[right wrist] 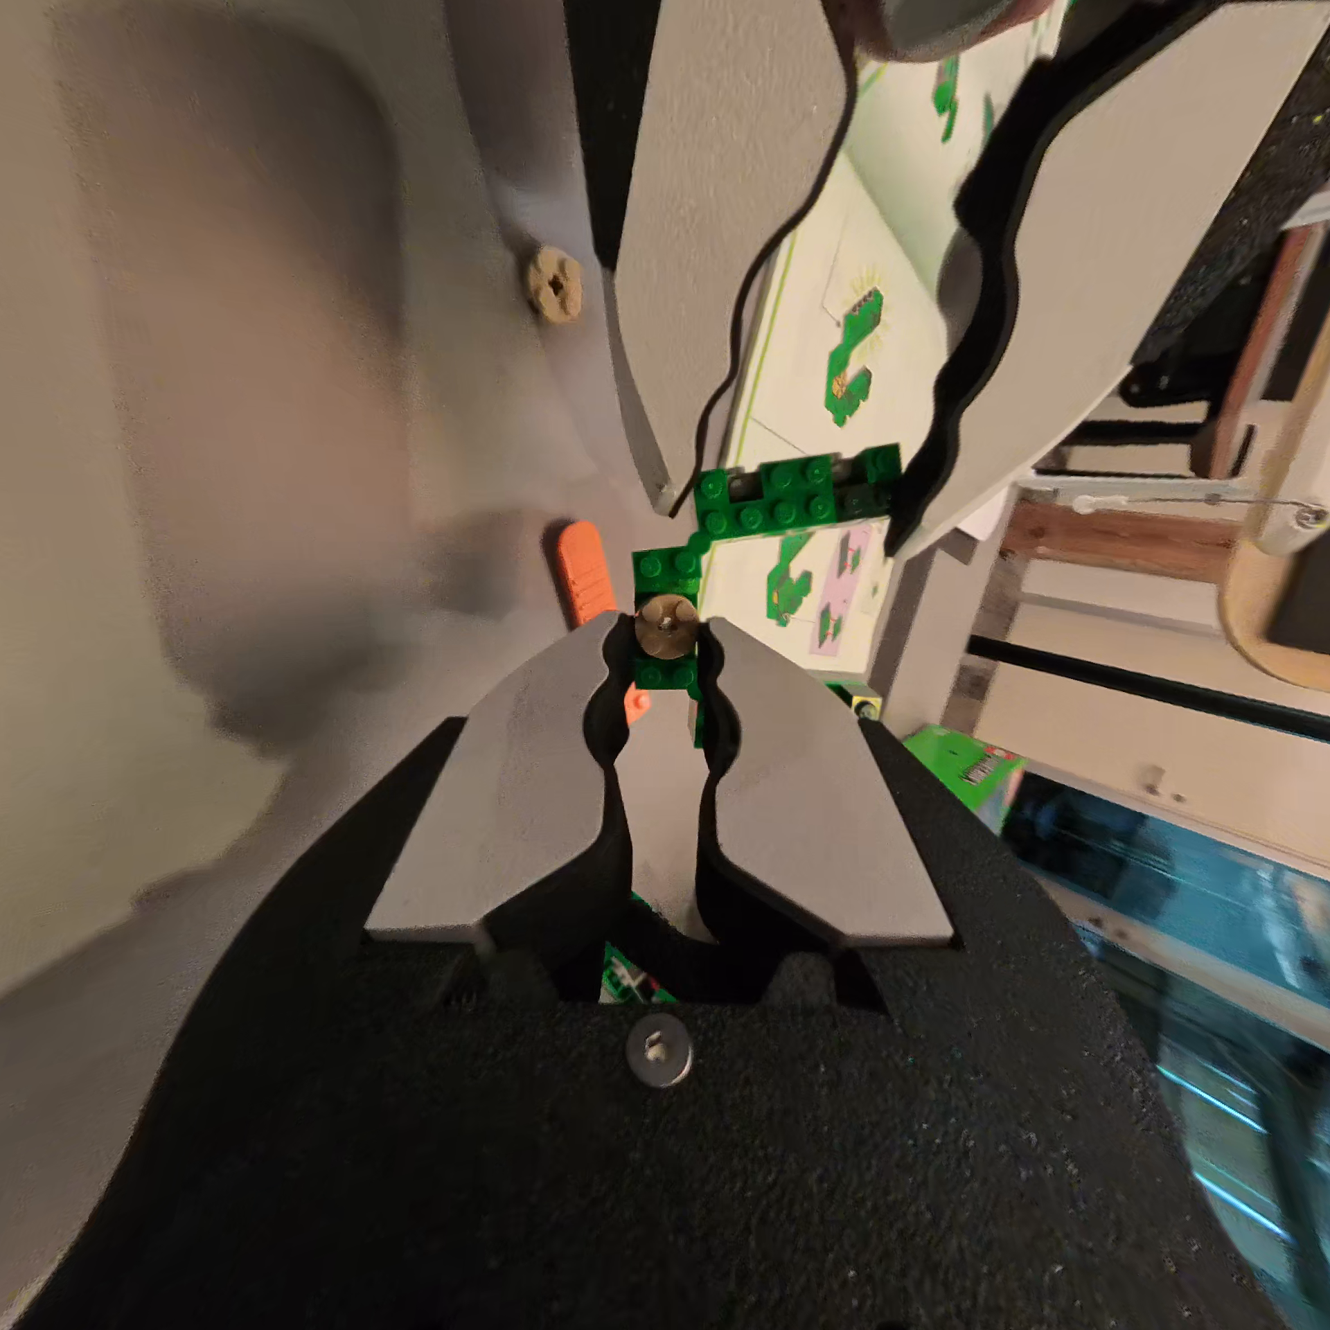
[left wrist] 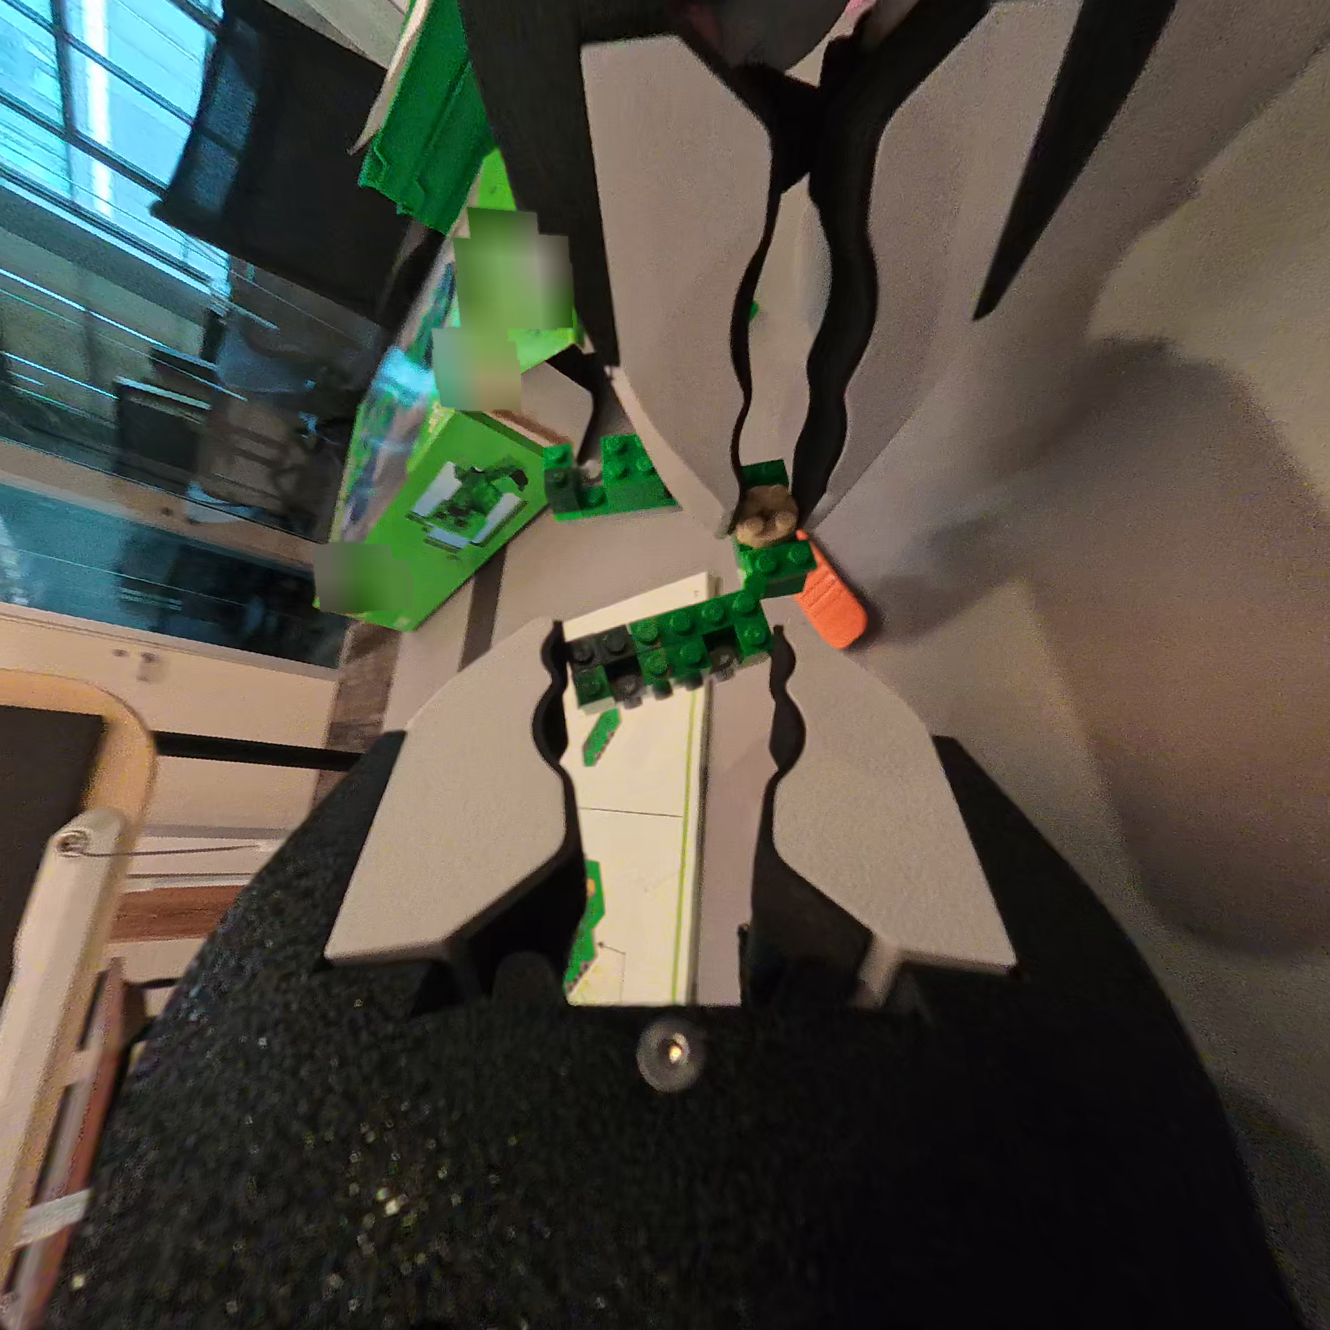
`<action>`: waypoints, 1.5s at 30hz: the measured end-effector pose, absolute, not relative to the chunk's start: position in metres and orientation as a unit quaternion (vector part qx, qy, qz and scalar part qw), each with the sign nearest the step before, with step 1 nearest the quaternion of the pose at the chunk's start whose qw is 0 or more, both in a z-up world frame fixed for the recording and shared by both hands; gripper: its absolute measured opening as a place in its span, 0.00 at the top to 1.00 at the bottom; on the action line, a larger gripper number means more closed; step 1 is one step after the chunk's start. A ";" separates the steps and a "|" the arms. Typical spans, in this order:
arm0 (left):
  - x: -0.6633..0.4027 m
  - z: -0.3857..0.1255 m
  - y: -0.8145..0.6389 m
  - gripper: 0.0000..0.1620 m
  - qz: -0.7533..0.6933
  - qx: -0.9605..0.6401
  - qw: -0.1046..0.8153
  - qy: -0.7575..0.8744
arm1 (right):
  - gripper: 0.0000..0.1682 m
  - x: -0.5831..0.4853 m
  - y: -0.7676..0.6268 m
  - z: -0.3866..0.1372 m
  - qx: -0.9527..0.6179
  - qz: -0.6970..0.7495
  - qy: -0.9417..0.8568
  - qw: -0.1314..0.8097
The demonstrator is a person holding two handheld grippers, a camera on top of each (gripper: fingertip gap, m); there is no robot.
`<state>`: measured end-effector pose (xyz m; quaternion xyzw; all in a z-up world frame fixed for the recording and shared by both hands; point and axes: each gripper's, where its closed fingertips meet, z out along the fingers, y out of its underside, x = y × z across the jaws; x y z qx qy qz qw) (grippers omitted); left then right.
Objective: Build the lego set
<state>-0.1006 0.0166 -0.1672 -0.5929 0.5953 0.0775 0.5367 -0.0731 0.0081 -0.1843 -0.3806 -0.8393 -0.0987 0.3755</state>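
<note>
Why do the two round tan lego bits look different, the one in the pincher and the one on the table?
The held round piece is pinched between the right gripper fingertips, against the green lego build. The loose round piece lies alone on the grey table, touching nothing else. The held one looks darker and shaded; the loose one looks paler. Both are small, round and tan.

— Where's the lego assembly (left wrist: 687, 640) sitting?

— On the table (left wrist: 1079, 504), its wider end lying over the edge of the instruction booklet (left wrist: 648, 813). The left gripper (left wrist: 666, 651) straddles that end, one finger on each side.

— And the right gripper (right wrist: 666, 633)?

— It comes in from the opposite side, tips closed around a round piece (right wrist: 666, 627) that sits on the assembly's narrow end.

— Anything beside it?

— A brick separator (left wrist: 831, 604) lies on the table, just beside the narrow end. A second round piece (right wrist: 554, 282) rests on the table, apart. The box (left wrist: 446, 518) stands beyond the booklet, with loose bricks (left wrist: 612, 478) between it and the assembly.
</note>
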 end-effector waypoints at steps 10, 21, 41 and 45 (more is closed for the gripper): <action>-0.100 -0.170 0.026 0.67 0.147 -0.539 0.569 0.604 | 0.90 -0.074 0.026 -0.193 -0.343 -0.214 -0.804 0.437; -0.101 -0.176 0.029 0.67 0.194 -0.511 0.567 0.615 | 0.90 -0.075 0.026 -0.198 -0.330 -0.231 -0.780 0.479; -0.101 -0.189 0.032 0.67 0.233 -0.506 0.530 0.639 | 0.91 -0.077 0.022 -0.212 -0.305 -0.247 -0.791 0.469; -0.101 -0.190 0.032 0.67 0.239 -0.503 0.526 0.643 | 0.91 -0.077 0.022 -0.214 -0.296 -0.249 -0.793 0.471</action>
